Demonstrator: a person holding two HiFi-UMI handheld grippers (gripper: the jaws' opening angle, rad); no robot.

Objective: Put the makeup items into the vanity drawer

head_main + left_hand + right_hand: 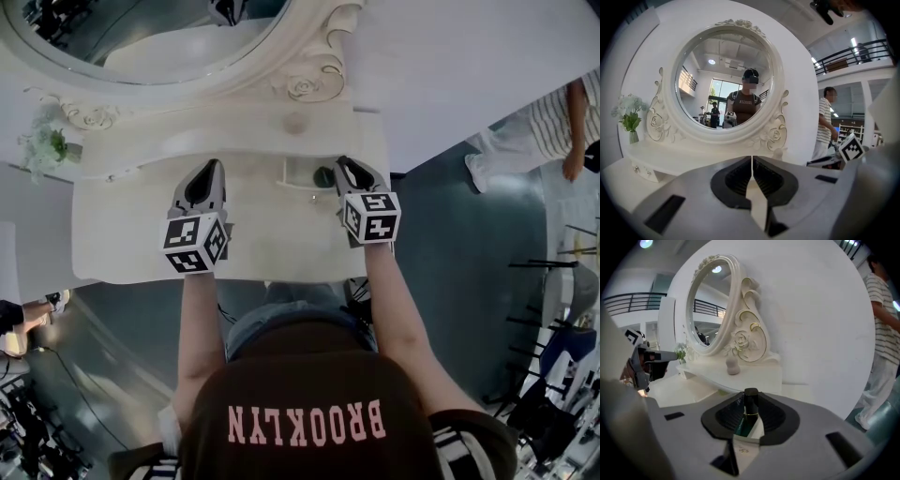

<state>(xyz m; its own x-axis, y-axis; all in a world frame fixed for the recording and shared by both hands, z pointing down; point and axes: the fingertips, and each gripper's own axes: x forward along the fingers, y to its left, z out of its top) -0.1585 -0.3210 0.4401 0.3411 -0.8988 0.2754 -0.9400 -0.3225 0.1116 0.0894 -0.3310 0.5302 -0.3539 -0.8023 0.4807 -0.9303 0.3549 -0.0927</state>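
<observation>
On the white vanity (131, 234), a small drawer (302, 190) stands pulled out at the back right. My right gripper (341, 171) hovers at the drawer's right side, shut on a dark tube (324, 176). In the right gripper view the tube (750, 409) has a black cap, a gold band and a green body, and stands up between the jaws of the right gripper (750, 401). A beige makeup sponge (294, 122) (732, 365) rests on the raised shelf under the mirror. Above the middle-left of the tabletop, my left gripper (208, 171) (752, 161) is shut, with nothing between its jaws.
An oval mirror (141, 37) (724, 77) in a carved white frame rises behind the shelf. A small vase of flowers (47, 145) (630, 117) stands at the shelf's left end. A person in a striped shirt (548, 122) (881, 333) stands to the right of the vanity.
</observation>
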